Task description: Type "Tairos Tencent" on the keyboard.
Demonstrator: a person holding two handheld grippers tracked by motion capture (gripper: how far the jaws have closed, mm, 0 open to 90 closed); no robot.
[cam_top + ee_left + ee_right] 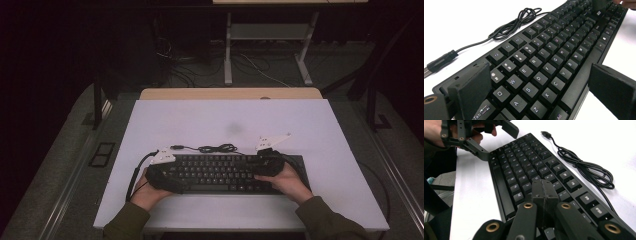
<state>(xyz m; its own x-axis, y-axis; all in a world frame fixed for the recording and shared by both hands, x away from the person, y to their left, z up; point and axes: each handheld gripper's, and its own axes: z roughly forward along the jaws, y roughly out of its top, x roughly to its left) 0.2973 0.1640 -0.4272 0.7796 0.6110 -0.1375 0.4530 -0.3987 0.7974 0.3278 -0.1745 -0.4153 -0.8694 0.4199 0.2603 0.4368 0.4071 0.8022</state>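
Keyboard (220,172) lies at the near middle of the white table (310,135); we see our left gripper (541,87) spread across its left end, right gripper (544,192) pressed together over its right end.

A dim lab or recording room: a plain white table (320,130) stands on grey carpet, loose cables (260,70) trail across the far floor (345,75), and a second table's white metal legs (228,55) stand beyond.
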